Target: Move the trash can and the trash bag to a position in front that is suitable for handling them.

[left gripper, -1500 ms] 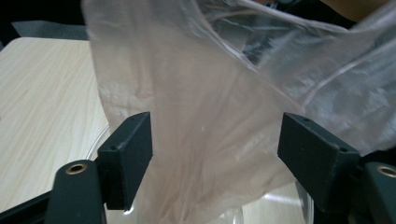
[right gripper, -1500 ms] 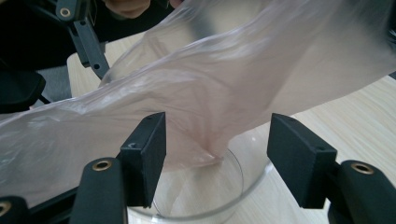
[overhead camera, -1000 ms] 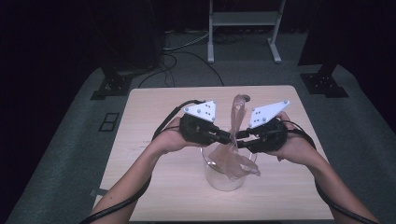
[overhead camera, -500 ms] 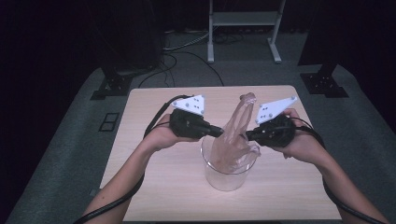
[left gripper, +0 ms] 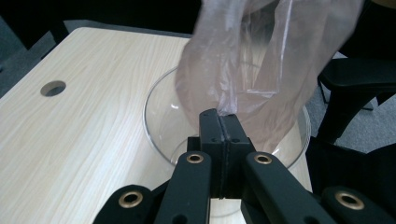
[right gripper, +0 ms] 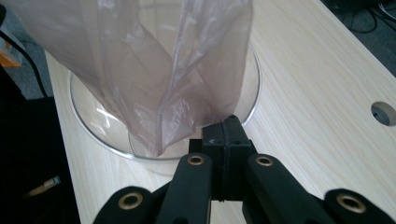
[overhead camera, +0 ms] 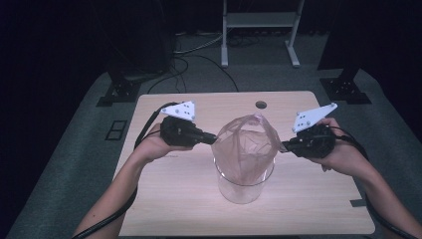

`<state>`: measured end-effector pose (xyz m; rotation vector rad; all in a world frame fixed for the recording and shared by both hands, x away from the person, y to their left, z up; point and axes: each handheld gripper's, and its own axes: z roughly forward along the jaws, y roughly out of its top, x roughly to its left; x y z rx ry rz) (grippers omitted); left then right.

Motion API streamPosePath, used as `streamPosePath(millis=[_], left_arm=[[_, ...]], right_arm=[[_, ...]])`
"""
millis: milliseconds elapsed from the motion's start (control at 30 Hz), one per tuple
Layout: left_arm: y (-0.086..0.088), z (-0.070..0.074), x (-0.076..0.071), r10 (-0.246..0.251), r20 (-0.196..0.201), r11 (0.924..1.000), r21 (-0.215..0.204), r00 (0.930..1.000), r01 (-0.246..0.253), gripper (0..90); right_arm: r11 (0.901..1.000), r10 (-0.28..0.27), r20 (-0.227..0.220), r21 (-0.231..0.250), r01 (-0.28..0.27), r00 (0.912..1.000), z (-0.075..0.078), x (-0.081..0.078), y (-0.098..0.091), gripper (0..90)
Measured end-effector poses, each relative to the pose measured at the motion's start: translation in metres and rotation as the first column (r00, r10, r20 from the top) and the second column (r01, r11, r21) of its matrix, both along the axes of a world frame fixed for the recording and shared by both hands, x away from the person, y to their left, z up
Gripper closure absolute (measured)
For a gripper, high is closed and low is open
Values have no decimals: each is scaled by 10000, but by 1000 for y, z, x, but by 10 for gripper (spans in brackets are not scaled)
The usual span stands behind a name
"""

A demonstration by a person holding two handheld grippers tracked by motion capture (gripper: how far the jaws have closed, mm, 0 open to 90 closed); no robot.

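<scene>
Dark floor and black stands ring the pale wooden table where we work, with a clear glass bowl standing near its middle. We hold a thin, pinkish see-through plastic bag above the bowl, its lower part hanging down inside the rim. Our left gripper has its jaws closed tight on one edge of the bag, and our right gripper is pinched shut on the opposite edge. To do this well, we judge we should keep both pinches firm, draw the edges apart evenly and level, and avoid tugging hard, since film this thin may slip or tear. It looks crinkled, limp and glossy, rising to a peak between us.
</scene>
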<state>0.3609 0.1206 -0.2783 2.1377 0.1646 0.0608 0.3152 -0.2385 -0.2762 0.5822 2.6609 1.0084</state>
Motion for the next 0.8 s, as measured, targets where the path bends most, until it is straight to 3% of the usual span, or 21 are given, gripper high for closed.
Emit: streamPosePath(millis=[300,533,600,800], left_arm=[[17,-6,-5,297,-167,9991,296,9994,-292,897],[17,-29,-9,192,-452,9958,898,9988,-150,897],[15,-39,-8,113,-430,9911,1333,9990,-55,897],[10,-52,-6,61,-346,9820,1891,9994,6,897]], right_arm=[[9985,-157,-91,-524,152,9998,-2,-5,-11,900],[9919,13,-543,-1265,-82,9985,-23,-6,-4,900],[9890,24,-667,-1477,-123,9978,-30,-6,-2,900],[9875,-18,-941,-1572,-130,9956,-43,-2,1,900]])
